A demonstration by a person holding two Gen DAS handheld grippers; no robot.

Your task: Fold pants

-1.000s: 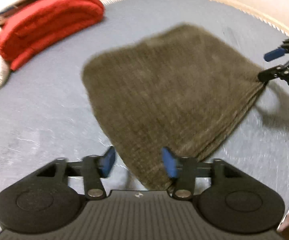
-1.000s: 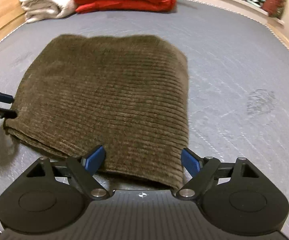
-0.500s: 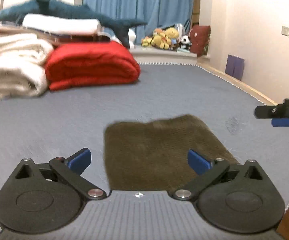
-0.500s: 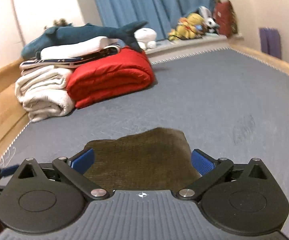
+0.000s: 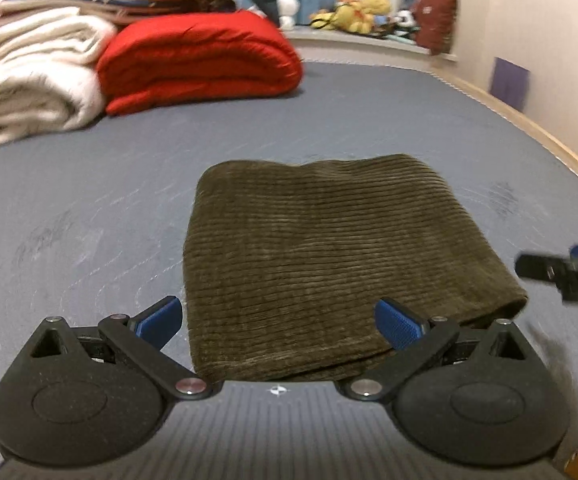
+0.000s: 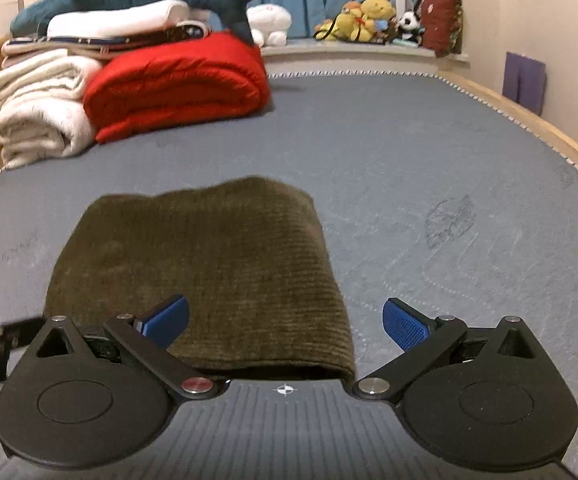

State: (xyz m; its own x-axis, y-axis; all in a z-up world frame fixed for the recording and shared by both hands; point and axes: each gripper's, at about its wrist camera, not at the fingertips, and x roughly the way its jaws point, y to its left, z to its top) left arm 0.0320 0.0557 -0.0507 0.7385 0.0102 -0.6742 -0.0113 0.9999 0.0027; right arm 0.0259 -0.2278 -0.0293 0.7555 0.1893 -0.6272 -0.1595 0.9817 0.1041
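Folded corduroy pants lie flat on the grey mattress, both grippers empty.

The left gripper and right gripper have jaws wide apart, holding nothing. To finish well, draw both back gently without catching the near edge. A second ago both jaws were narrower and close at the hem; now they are opened fully and pulled away.
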